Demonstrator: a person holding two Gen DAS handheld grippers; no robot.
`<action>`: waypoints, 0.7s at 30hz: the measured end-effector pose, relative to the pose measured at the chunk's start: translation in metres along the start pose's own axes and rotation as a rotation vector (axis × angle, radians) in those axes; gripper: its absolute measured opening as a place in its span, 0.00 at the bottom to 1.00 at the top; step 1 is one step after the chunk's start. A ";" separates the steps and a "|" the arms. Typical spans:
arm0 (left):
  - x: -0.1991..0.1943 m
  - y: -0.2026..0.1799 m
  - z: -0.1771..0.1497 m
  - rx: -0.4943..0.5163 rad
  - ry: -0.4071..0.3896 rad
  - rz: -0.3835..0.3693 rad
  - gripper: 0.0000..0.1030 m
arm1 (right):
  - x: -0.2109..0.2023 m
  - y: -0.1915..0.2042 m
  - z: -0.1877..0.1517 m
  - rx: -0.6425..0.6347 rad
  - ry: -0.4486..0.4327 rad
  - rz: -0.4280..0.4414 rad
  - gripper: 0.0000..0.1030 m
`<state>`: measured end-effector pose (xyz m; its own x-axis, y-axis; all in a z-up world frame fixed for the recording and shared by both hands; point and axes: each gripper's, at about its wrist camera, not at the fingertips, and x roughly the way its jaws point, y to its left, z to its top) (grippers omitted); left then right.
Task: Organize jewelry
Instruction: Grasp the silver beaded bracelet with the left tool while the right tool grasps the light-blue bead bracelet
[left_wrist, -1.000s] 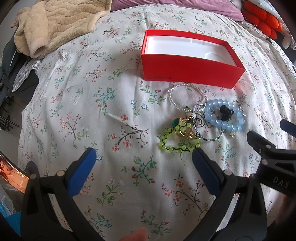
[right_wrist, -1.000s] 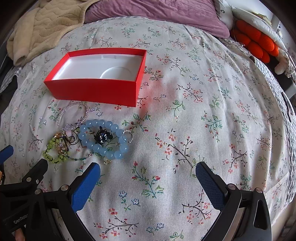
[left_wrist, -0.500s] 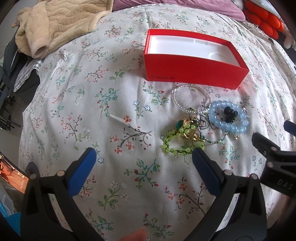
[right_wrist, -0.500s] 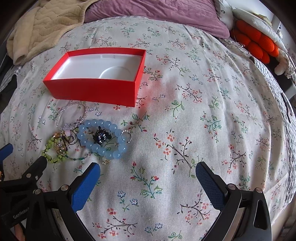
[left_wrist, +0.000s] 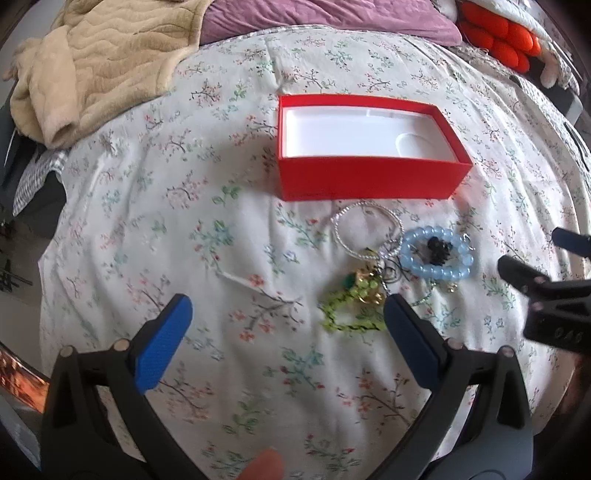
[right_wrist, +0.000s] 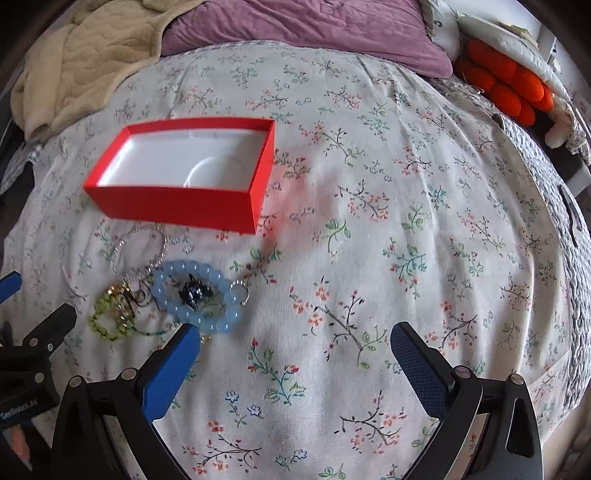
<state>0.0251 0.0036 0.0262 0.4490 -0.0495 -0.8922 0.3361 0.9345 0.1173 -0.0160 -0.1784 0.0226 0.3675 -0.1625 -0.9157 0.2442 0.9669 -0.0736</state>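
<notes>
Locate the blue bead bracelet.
The blue bracelet lies on the floral bedspread in front of the red box, at the right end of the jewelry pile, beside the silver bangle; a dark charm sits inside it.

floral bedspread (right_wrist: 369, 206), beige blanket (left_wrist: 103, 62), purple pillow (right_wrist: 295, 22)

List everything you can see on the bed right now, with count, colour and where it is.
Box: one, red outside, white inside, open and holding nothing, on the bedspread.
Beaded bracelet: one, light blue, in front of the box, ringing a dark trinket.
Silver bracelet: one, between box and blue beads.
Green beaded bracelet: one, tangled with gold pieces, nearest the left tongs.
Small ring: one, silver, beside the blue beads.
Bedspread: one, white floral.
Blanket: one, beige, far left.
Pillow: one, purple, far edge.
Cushion: one, orange, far right.
Left tongs: blue pads, open.
Right tongs: blue pads, open.
</notes>
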 end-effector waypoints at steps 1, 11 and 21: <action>0.001 0.002 0.003 0.003 0.011 -0.003 1.00 | -0.002 -0.001 0.003 -0.002 0.004 0.005 1.00; 0.025 0.027 0.021 -0.107 0.072 -0.190 0.97 | -0.004 0.001 0.032 -0.014 0.032 0.162 0.99; 0.062 0.012 0.041 -0.166 0.143 -0.378 0.55 | 0.041 -0.007 0.034 0.049 0.116 0.265 0.53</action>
<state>0.0912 -0.0028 -0.0094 0.1970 -0.3602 -0.9118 0.3120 0.9047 -0.2900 0.0277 -0.1979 -0.0011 0.3204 0.1209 -0.9395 0.1974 0.9615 0.1911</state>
